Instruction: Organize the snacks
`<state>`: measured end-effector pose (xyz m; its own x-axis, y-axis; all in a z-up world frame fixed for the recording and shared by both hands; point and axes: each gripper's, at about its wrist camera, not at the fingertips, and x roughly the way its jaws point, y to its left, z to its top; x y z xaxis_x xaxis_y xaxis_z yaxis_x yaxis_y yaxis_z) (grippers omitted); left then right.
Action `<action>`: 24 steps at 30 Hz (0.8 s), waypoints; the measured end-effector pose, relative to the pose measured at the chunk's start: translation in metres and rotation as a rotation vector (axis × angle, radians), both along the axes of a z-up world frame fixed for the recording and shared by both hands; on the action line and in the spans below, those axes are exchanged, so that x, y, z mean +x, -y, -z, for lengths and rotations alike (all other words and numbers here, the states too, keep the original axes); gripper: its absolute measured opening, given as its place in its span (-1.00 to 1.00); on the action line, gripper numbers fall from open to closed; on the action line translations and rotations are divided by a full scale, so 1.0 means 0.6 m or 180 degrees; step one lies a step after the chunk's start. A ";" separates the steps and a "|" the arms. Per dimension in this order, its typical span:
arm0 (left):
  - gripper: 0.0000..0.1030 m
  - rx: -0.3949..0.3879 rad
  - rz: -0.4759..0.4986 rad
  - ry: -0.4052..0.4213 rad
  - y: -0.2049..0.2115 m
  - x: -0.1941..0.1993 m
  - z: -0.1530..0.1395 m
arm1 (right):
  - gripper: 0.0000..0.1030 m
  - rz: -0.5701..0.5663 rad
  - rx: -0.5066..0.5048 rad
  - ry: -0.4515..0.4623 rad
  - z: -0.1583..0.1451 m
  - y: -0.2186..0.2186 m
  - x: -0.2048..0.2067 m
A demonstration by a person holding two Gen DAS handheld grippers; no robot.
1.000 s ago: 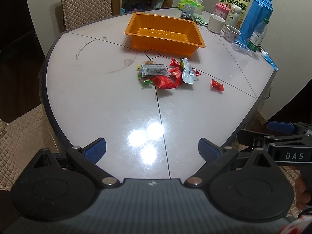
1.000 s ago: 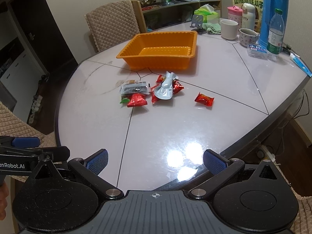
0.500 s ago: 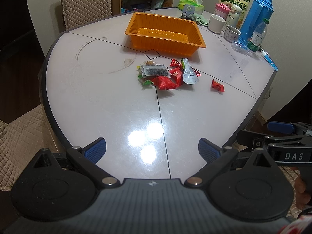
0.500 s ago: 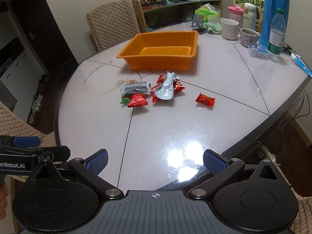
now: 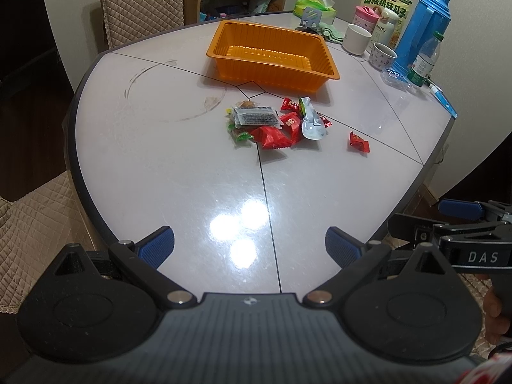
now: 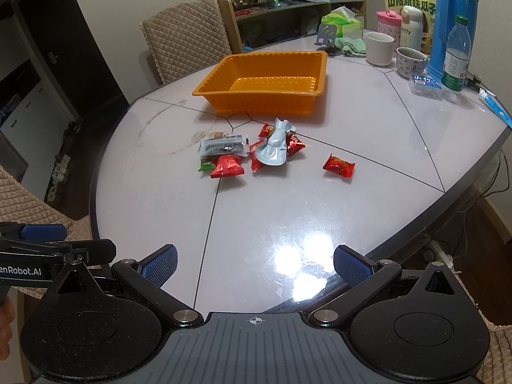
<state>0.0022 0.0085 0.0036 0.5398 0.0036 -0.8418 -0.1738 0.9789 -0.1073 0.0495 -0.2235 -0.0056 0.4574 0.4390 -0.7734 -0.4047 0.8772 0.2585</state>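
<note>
An empty orange tray (image 5: 323, 73) (image 6: 204, 91) sits mid-table. In front of it lies a pile of snacks (image 5: 272, 124) (image 6: 246, 152): red wrappers, a dark packet (image 5: 256, 116) (image 6: 224, 147) and a silver pouch (image 5: 312, 121) (image 6: 275, 147). One red candy (image 5: 359, 142) (image 6: 338, 166) lies apart to the right. My left gripper (image 5: 249, 246) is open and empty above the near table edge. My right gripper (image 6: 256, 264) is open and empty, also at the near edge. Each shows at the side of the other's view.
At the back right stand a blue thermos (image 5: 422, 28) (image 6: 454, 22), a water bottle (image 6: 456, 54), cups (image 5: 356, 39), a snack bag (image 6: 409, 0) and a tissue box (image 6: 340, 20). Quilted chairs (image 6: 188, 38) stand around the white table (image 5: 160, 147).
Both views have shifted very slightly. The snacks and tray have not moved, and both grippers stay open.
</note>
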 end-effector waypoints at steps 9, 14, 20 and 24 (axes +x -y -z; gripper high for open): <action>0.95 -0.0015 -0.0017 -0.0003 -0.007 0.002 0.003 | 1.00 -0.0001 -0.0002 0.0001 0.000 0.000 0.001; 0.95 -0.0022 -0.0034 -0.0012 -0.007 0.012 0.003 | 1.00 -0.0004 -0.0001 -0.0001 0.000 0.000 0.002; 0.95 -0.0024 -0.0060 -0.0011 -0.002 0.023 0.003 | 1.00 -0.0019 0.0006 -0.0007 0.001 -0.003 0.007; 0.95 -0.0023 -0.0069 -0.0018 0.002 0.032 0.004 | 1.00 -0.0010 0.0022 -0.0022 0.003 0.007 0.014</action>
